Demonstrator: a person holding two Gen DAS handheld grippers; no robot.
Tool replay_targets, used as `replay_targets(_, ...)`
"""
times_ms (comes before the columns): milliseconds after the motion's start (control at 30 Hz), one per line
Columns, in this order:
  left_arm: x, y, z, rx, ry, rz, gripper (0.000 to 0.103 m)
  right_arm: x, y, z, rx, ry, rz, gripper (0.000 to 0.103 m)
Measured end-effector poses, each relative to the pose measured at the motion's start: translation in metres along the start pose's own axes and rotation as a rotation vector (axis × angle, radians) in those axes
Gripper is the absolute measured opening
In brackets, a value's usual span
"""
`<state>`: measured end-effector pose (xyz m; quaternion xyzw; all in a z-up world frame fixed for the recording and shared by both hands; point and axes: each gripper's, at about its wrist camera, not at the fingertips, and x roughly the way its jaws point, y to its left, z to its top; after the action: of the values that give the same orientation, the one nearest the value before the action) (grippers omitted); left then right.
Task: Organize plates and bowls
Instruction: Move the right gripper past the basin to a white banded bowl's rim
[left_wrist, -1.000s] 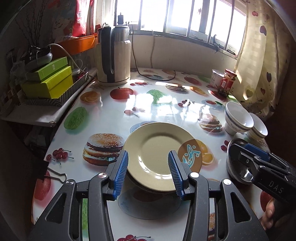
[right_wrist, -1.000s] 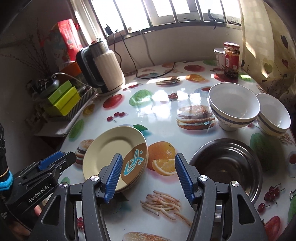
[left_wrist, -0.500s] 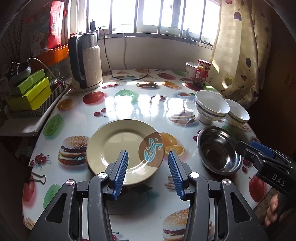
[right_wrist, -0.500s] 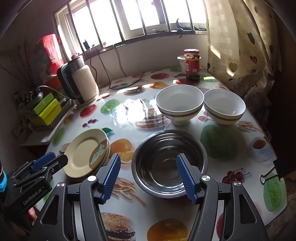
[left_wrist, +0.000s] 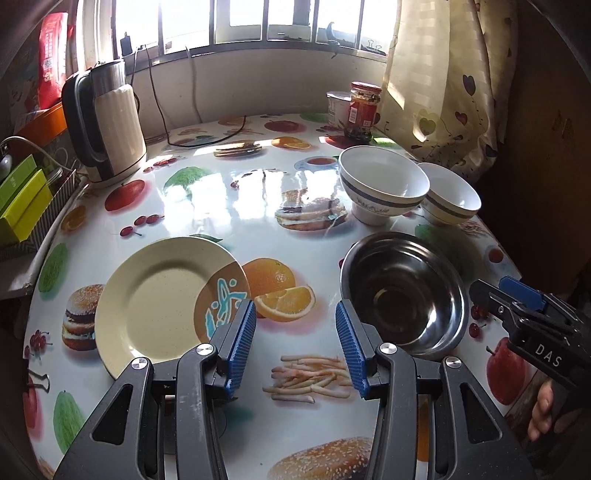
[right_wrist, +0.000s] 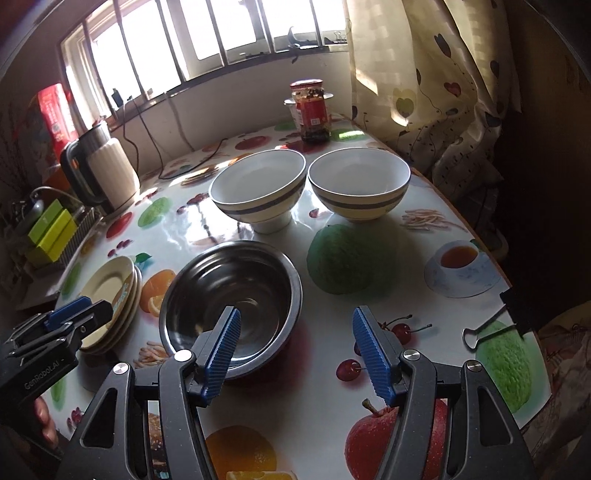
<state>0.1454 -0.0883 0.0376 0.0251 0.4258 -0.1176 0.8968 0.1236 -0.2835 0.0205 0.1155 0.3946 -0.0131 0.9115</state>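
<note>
A stack of cream plates (left_wrist: 155, 302) (right_wrist: 110, 291) with a brown and blue corner lies at the table's left. A steel bowl (left_wrist: 402, 291) (right_wrist: 229, 295) sits to their right, and two white bowls with a dark band (left_wrist: 382, 182) (left_wrist: 450, 197) (right_wrist: 258, 188) (right_wrist: 358, 184) stand behind it. My left gripper (left_wrist: 295, 343) hovers open over the bare cloth between the plates and the steel bowl, holding nothing. My right gripper (right_wrist: 295, 350) is open and empty; its left finger overlaps the steel bowl's near rim in the view.
An electric kettle (left_wrist: 107, 125) with its cord stands at the back left, beside green boxes (left_wrist: 22, 203) in a rack. A red-lidded jar (left_wrist: 364, 110) and a tub stand by the curtain. A binder clip (right_wrist: 491, 325) grips the table's right edge.
Both grippers have swung to the right across the table. The left one has left the plates and now sits over the gap; the right one has come from the plates to the steel bowl.
</note>
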Motion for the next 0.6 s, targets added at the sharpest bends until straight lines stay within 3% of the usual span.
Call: replay_targets(600,0.04,-0.018,0.022,0.004,0.059,-0.011,0.046,0.031,-0.025,0.016,0.036,0.025,0.018,0.064)
